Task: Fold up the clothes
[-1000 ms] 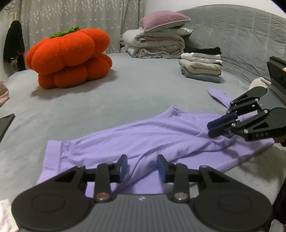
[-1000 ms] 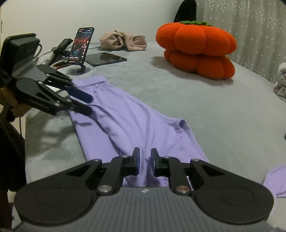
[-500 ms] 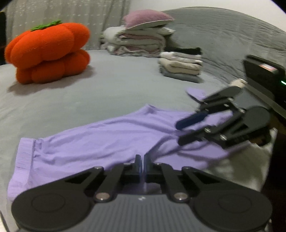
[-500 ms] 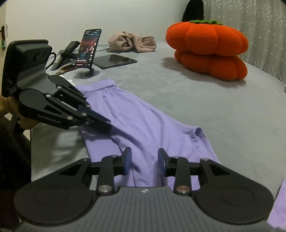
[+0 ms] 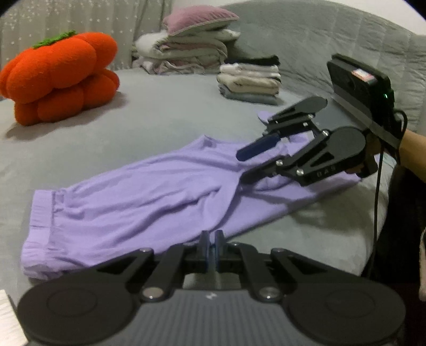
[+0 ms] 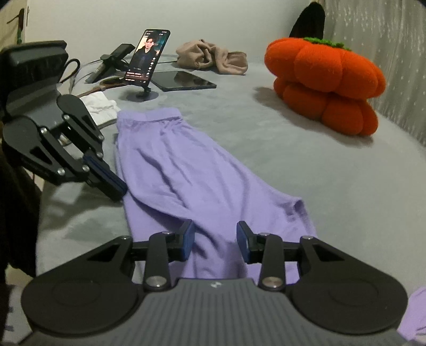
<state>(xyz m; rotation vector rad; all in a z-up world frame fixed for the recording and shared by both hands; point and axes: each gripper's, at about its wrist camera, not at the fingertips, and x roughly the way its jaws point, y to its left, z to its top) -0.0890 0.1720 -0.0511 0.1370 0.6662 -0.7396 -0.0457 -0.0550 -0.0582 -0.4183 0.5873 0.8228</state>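
Lilac knit: the purple trousers point(image 5: 149, 191) lie stretched across the grey bed point(image 5: 165, 114), waistband at the left of my left wrist view, legs running right. My left gripper point(image 5: 212, 246) sits at the near edge of the cloth with its blue pads pressed together; whether fabric is pinched between them I cannot tell. My right gripper point(image 5: 246, 166) hangs over the leg end, jaws apart, nothing between them, the lower finger just at the fabric. A person's hand point(image 5: 372, 149) grips its handle. Behind: an orange pumpkin cushion point(image 5: 58, 79), a stack of folded clothes point(image 5: 250, 79), a heap of bedding topped by a mauve pillow point(image 5: 199, 20).

Right wrist view: the same trousers point(image 6: 186, 173) run from the waistband, far, to the legs beneath my right gripper point(image 6: 215, 244), whose pads stand wide apart and empty above the cloth. My left gripper point(image 6: 111, 183) shows at the left edge of the garment, fingers together. Also listed: a phone on a stand point(image 6: 147, 58), a dark tablet point(image 6: 183, 81), a beige garment point(image 6: 213, 57), a white cloth point(image 6: 99, 106), the pumpkin cushion point(image 6: 327, 82).
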